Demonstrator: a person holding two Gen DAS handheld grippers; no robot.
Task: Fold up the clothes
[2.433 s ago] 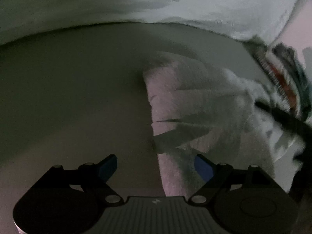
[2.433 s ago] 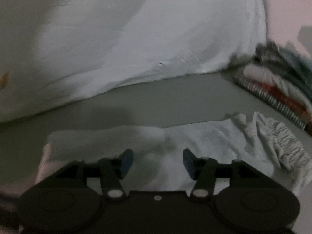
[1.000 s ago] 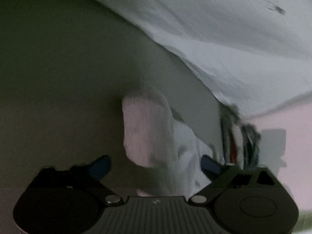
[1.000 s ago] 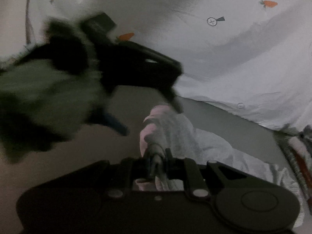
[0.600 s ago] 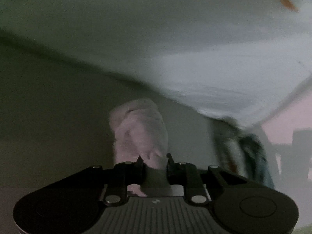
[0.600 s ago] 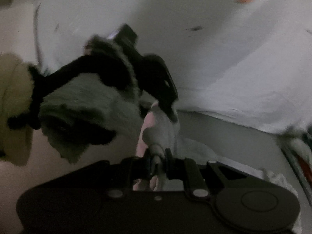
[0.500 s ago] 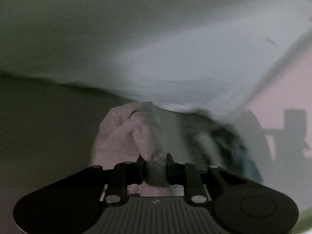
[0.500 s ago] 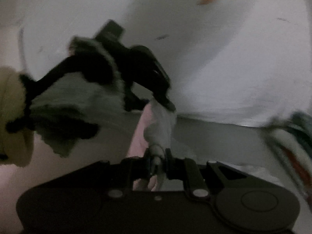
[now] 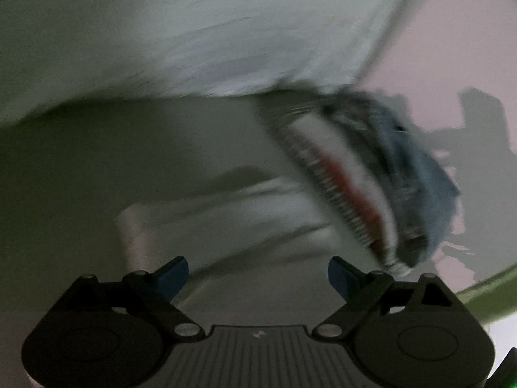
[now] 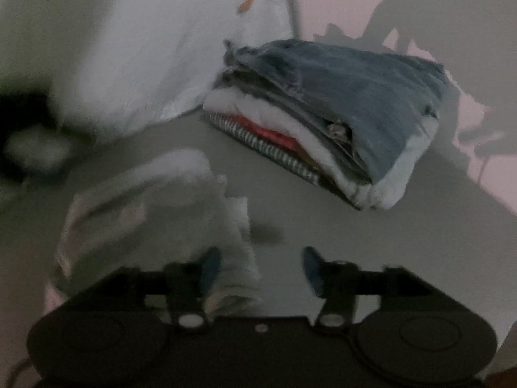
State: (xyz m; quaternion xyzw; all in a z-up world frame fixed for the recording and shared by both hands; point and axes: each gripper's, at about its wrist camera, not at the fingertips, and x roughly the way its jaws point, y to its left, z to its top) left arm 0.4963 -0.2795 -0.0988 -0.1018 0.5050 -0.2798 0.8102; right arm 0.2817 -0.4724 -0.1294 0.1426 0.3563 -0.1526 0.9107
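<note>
A pale white-and-pink garment [image 10: 155, 207] lies folded over on the grey surface, its frilled end reaching between my right gripper's blue pads. The right gripper [image 10: 258, 270] is open just above it, holding nothing. In the left wrist view the same garment [image 9: 226, 207] is a motion-blurred pale strip ahead of my left gripper [image 9: 258, 271], which is open and empty. A stack of folded clothes [image 10: 326, 119] with a denim piece on top sits beyond the garment, to the right.
A large white bedding mass with small orange prints [image 10: 139, 42] rises at the back left. The pink wall [image 9: 452, 48] carries dark shadows behind the clothes stack [image 9: 371, 174]. A dark blurred shape [image 10: 26, 135] sits at the left edge of the right wrist view.
Both grippers were shut on the pale garment, holding it up; now both are open and the garment lies on the surface. The views have swung toward the clothes stack.
</note>
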